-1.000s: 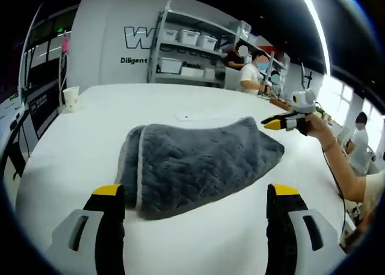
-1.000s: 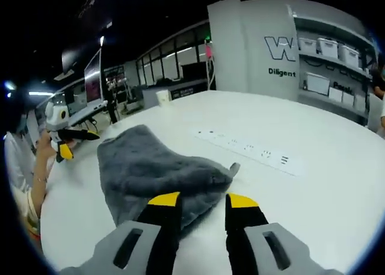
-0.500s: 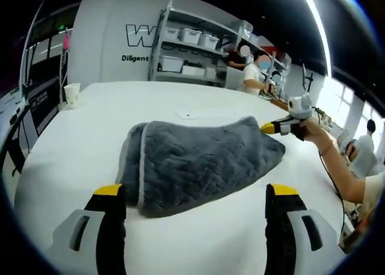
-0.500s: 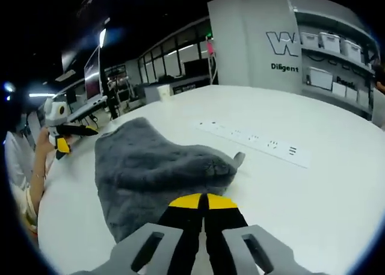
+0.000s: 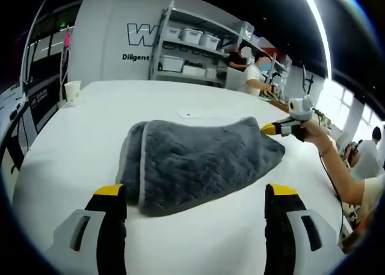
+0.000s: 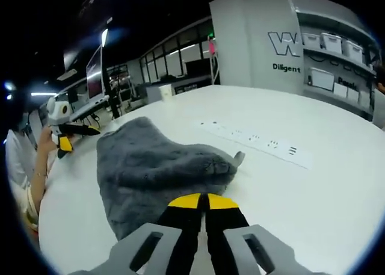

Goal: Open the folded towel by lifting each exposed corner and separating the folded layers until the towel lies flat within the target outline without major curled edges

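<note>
Folded towel on the table
Right gripper pinched closed at the towel's edge, grip on it unclear; left gripper wide open, empty; bins on shelves, contents unseen.

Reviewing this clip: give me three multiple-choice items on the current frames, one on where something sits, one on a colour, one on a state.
1. Where does the white paper cup stand?
A. on the folded grey quilted towel
B. near the far left edge of the white table, apart from the towel
C. between the left tongs

2. What colour are the tips of the right tongs?
A. yellow
B. red
C. blue

3. How do the jaws of the left tongs stand?
A. closed on the towel
B. closed on nothing
C. wide apart, short of the towel

Key: 1 B, the cup stands by the edge of the white table, well away from the folded grey quilted towel. 2 A, yellow caps top the black jaws. 3 C, bare table shows between the jaws, with the towel lying beyond them.
</note>
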